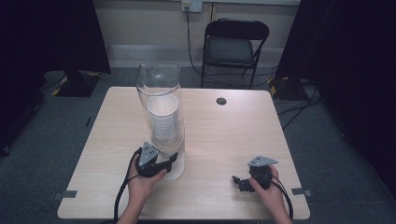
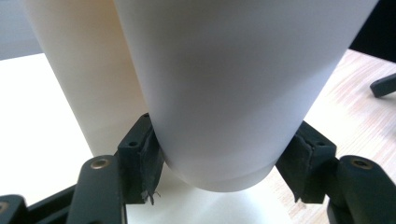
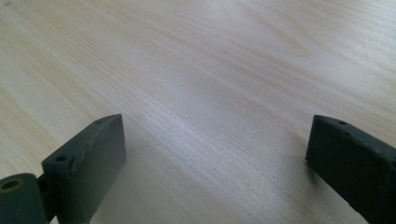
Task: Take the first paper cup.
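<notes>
My left tongs (image 1: pixel 171 161) are clamped on the upright glass tube (image 1: pixel 159 88) at its foot (cups (image 1: pixel 164 122) stacked inside); my right tongs (image 1: pixel 243 183), at four o'clock, gape empty.

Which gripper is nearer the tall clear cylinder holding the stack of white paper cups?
Left. The left gripper is clamped on the base of the tall clear cylinder; the right gripper rests apart to its right, jaws open over bare wooden table.
</notes>
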A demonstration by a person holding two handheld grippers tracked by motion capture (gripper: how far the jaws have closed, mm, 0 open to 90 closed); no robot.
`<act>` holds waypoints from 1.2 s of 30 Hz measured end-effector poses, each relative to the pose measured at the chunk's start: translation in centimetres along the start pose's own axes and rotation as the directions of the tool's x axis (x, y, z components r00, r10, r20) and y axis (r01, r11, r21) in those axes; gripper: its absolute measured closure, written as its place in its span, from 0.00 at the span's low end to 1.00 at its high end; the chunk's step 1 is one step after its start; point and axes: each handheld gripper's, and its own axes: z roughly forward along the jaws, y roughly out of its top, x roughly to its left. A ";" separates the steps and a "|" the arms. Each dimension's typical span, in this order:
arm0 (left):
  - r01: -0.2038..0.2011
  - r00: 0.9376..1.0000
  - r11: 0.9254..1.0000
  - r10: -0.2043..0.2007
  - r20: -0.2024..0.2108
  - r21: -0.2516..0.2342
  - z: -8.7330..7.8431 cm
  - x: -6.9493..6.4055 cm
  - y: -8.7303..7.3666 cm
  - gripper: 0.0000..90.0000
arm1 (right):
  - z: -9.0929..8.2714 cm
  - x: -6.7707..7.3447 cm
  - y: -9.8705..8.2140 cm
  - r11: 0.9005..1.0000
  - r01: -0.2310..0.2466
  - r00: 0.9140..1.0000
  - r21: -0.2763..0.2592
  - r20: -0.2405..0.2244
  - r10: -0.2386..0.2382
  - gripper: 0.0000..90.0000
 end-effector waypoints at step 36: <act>-0.069 0.997 0.994 0.067 -0.025 -0.080 -0.6 0.1 1.4 0.39 | 0.0 0.0 0.0 1.000 -0.001 1.000 0.000 0.000 0.001 0.04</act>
